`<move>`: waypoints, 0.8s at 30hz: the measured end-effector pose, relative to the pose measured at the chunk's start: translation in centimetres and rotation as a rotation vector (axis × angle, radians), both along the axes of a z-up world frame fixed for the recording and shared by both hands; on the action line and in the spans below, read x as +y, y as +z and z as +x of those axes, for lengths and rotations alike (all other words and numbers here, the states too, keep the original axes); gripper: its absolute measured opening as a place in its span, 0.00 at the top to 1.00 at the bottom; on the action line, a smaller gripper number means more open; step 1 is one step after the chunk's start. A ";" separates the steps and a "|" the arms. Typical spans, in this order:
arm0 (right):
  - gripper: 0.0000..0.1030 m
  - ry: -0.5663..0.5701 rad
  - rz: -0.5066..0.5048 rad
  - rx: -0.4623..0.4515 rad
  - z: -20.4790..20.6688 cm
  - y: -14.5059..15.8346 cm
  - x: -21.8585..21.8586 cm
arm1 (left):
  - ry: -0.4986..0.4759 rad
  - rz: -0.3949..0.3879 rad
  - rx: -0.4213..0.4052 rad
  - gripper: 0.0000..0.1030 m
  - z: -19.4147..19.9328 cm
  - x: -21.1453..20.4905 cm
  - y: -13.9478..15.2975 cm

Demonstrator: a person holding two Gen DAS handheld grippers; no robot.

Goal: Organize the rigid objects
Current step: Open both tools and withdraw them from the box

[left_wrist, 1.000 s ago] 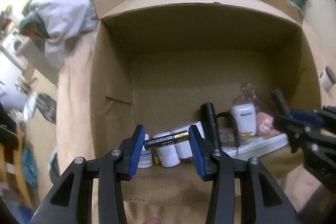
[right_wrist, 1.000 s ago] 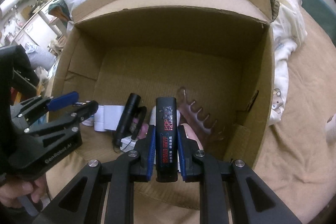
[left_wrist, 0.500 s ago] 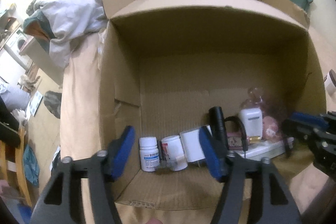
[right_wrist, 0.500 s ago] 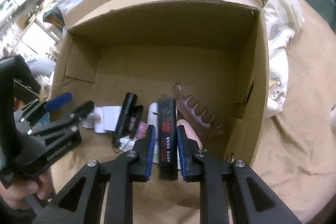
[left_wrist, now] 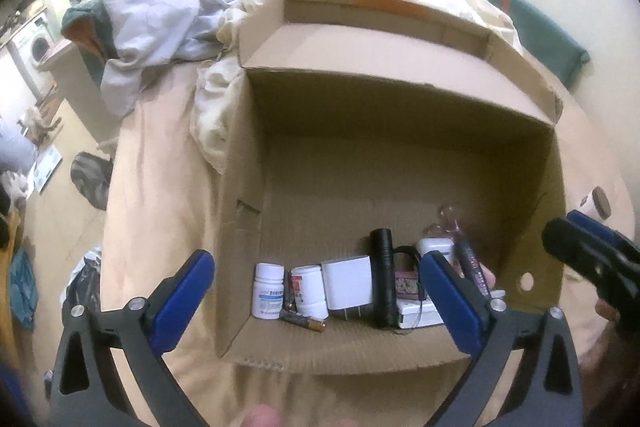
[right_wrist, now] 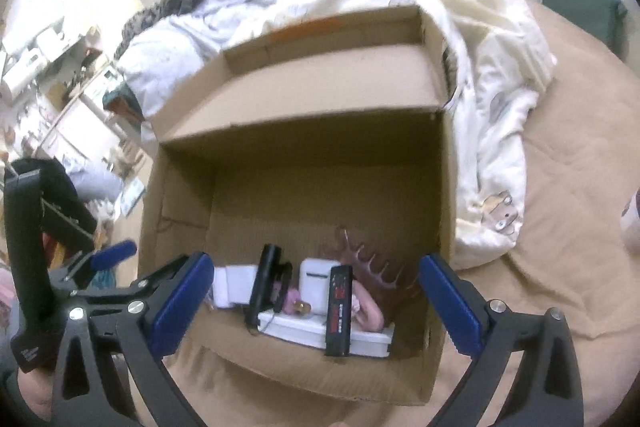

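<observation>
While both tools hang over the near edge of the open brown cardboard box (left_wrist: 400, 131), the left gripper (left_wrist: 316, 301) and the right gripper (right_wrist: 314, 301) each stand spread wide with nothing between their blue pads. Along the box's near wall lie a white pill bottle with a blue label (left_wrist: 269, 291), a white bottle with a red label (left_wrist: 309, 289), a white plug adapter (left_wrist: 349, 281), a black cylindrical flashlight (left_wrist: 383, 275) and a black and gold AA battery (left_wrist: 304, 321) on the floor before the bottles. Only the right wrist view shows clearly the black rectangular battery pack with red lettering (right_wrist: 339, 311), lying across a white flat case (right_wrist: 304, 331), beside a white earbud case (right_wrist: 314, 277) and a translucent pink comb (right_wrist: 372, 267); the bottles are hidden there
</observation>
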State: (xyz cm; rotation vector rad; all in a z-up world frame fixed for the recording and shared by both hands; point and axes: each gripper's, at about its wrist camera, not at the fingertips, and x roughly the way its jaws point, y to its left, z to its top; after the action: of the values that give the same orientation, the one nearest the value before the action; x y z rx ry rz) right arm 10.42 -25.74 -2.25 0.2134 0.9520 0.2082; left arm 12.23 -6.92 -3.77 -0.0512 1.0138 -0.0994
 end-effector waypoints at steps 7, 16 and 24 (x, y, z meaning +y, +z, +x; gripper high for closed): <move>0.00 -0.021 -0.021 -0.035 -2.2 2.9 -0.2 | 0.039 0.009 0.068 0.01 -1.4 2.5 1.7; 0.00 0.011 -0.053 -0.138 -8.7 8.8 0.9 | 0.007 0.132 -0.188 0.01 -8.1 2.3 9.7; 0.00 -0.006 -0.080 -0.211 -13.9 10.2 0.9 | 0.002 0.069 -0.245 0.01 -13.1 3.0 12.0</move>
State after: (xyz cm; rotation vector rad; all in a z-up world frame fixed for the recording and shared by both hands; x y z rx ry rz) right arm -3.49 -24.84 7.95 0.1184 0.7488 0.1828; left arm -0.88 -3.93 8.26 0.0229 0.7722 -0.0668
